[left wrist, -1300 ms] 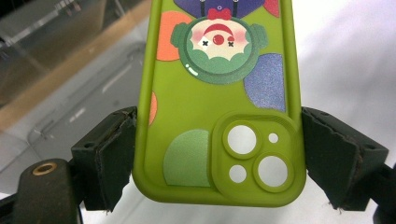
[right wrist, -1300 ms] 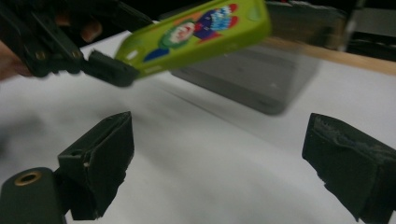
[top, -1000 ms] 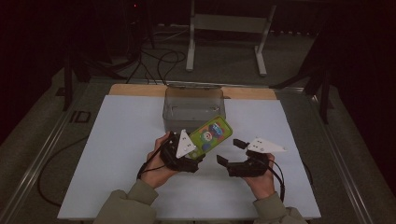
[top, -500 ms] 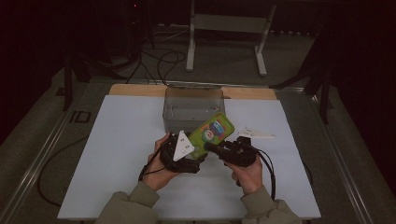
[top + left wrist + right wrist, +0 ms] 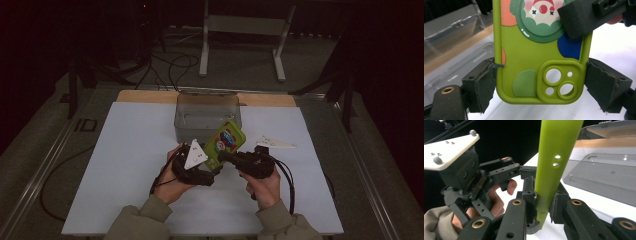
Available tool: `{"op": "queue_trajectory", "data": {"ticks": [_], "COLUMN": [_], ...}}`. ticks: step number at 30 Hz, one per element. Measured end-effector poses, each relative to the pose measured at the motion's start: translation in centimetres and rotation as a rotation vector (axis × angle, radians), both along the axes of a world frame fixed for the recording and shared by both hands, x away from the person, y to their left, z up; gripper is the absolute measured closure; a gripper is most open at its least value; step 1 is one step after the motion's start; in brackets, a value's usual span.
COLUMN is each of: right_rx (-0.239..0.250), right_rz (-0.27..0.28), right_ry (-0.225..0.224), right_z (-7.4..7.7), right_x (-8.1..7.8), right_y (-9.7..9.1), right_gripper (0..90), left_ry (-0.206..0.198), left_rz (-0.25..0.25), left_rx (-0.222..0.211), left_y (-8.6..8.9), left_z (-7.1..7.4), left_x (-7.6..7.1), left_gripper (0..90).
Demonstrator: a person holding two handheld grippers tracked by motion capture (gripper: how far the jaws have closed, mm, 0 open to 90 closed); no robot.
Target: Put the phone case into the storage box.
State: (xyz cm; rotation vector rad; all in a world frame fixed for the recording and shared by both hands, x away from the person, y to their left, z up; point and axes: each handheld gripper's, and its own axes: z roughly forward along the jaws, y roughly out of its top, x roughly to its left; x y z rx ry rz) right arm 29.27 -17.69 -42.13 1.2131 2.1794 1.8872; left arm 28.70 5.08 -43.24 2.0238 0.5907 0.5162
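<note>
Both grippers are on the green phone case (image 5: 227, 142) now, held up above the white table (image 5: 125, 150) just on the near side of the clear plastic box (image 5: 206, 116). The left gripper (image 5: 212, 162) has the case across its width: in the left gripper view its two black pads (image 5: 482, 83) press the case's long edges down at the camera-cutout end, so that one is clamped on the phone case (image 5: 531, 62). The right gripper (image 5: 225, 158) comes in from the right side; its jaws have just been closing, and in the right gripper view they pinch the thin case (image 5: 554, 157) edge-on, front and back, right at its lower end. It is gripping the case too. From above, the case tilts up and away toward the far right, its cartoon print facing up. The person's hands sit close together at the near middle of the table, left hand (image 5: 172, 175) and right hand (image 5: 262, 182) almost side by side. A small white flat piece (image 5: 275, 144) lies on the table just right of the case.
</note>
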Motion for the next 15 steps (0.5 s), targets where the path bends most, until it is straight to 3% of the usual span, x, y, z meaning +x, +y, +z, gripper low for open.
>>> {"op": "queue_trajectory", "data": {"ticks": [1,8,15], "right_rx": [-0.007,-0.041,-0.064], "right_rz": [0.007,0.015,0.031], "right_ry": [-0.011,-0.034,-0.052], "right_z": [0.1,0.3,0.3], "right_x": [-0.1,-0.3,-0.5], "right_y": [0.0,0.0,-0.1], "right_gripper": [78.3,78.3,78.3], "left_ry": [0.021,0.044,0.102], "left_rz": [-0.016,-0.052,-0.076], "left_rx": [-0.002,-0.033,-0.123], "left_y": [0.1,0.9,2.8], "left_z": [0.1,0.6,1.4], "left_x": [0.1,0.4,1.3], "left_gripper": [15.0,12.6,17.2]}}
